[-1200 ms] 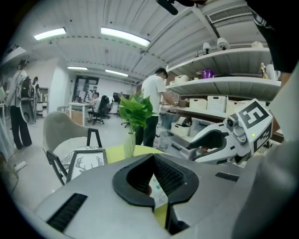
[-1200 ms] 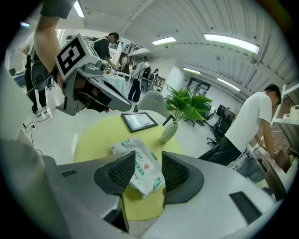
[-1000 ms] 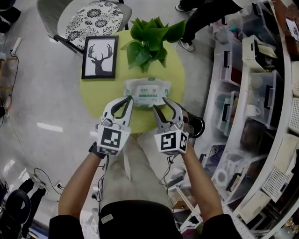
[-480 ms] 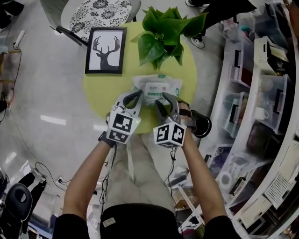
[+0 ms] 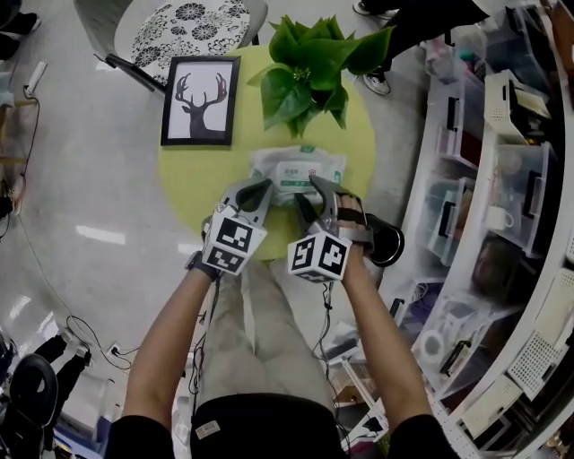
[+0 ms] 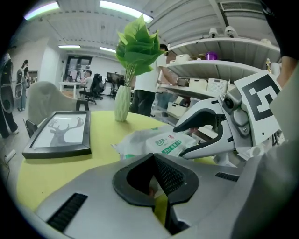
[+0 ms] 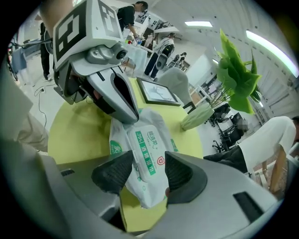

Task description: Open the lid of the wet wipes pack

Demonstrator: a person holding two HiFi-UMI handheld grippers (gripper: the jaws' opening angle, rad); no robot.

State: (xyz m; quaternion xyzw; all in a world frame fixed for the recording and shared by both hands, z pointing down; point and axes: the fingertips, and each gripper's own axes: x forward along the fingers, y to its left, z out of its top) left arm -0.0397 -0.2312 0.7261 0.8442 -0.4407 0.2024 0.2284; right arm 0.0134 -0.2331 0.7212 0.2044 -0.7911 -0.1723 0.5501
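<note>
The wet wipes pack lies flat on the round yellow-green table, a white soft pack with a green-printed lid flap on top, closed. My right gripper hovers over the pack's near end. Its jaws have just been opening and stand apart, with the pack showing between them, unpressed. My left gripper sits at the pack's left near corner, its curved fingertips meeting with nothing held. In the head view the left gripper and right gripper flank the pack's near edge.
A green plant in a pale vase stands just behind the pack. A black-framed deer picture lies at the table's far left. A patterned chair is beyond the table; shelves of boxes run along the right.
Both grippers have come down closer to the near edge of the pack. The right gripper's jaws stand wider apart than before.
</note>
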